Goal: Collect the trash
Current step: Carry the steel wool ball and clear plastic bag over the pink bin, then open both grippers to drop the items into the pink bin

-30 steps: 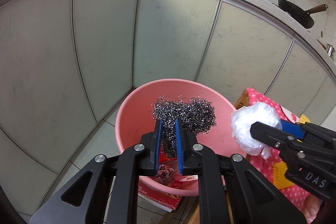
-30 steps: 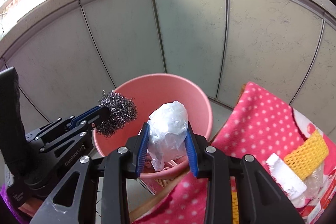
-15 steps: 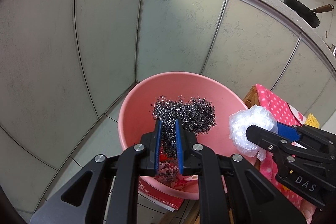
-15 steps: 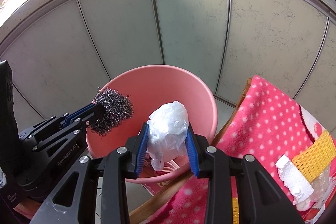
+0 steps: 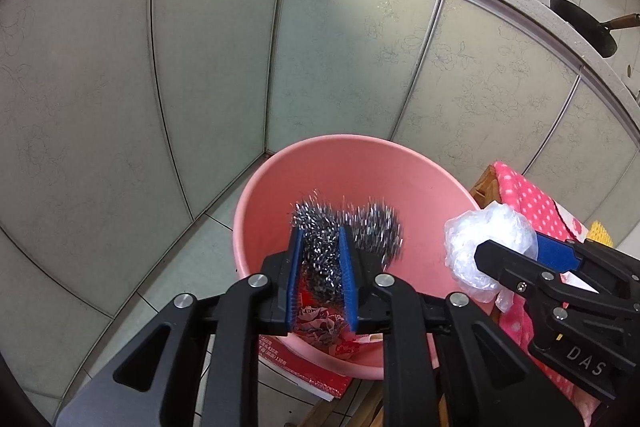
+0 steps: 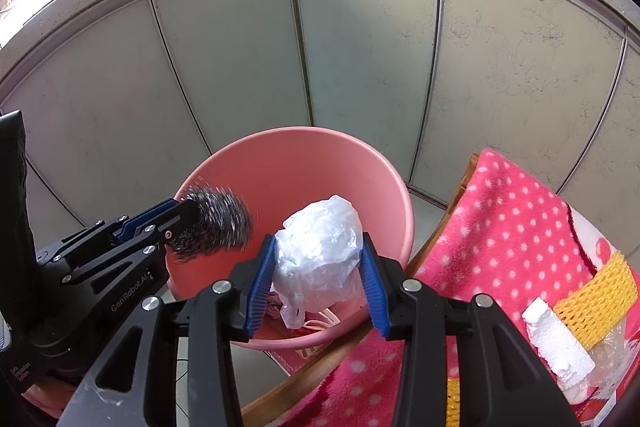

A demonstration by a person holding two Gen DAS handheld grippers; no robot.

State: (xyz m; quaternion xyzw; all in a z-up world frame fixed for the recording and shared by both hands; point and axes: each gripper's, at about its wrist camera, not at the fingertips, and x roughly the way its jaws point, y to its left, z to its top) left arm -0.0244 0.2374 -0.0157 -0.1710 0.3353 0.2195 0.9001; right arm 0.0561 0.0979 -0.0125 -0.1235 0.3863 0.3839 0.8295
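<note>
Both your loads hang directly over the pink basin (image 6: 384,187): left gripper (image 5: 322,267) fingers just parting around steel wool (image 5: 348,227), right gripper (image 6: 318,279) fingers just widening around plastic bag (image 6: 320,251).

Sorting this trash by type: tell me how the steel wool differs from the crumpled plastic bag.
The steel wool is dark, wiry metal; the plastic bag is pale, translucent crinkled film. The wool sits between the left gripper pads and looks motion-blurred; the bag sits sharp between the right gripper pads. Both jaws have just been opening. Both hang over the pink basin.
</note>
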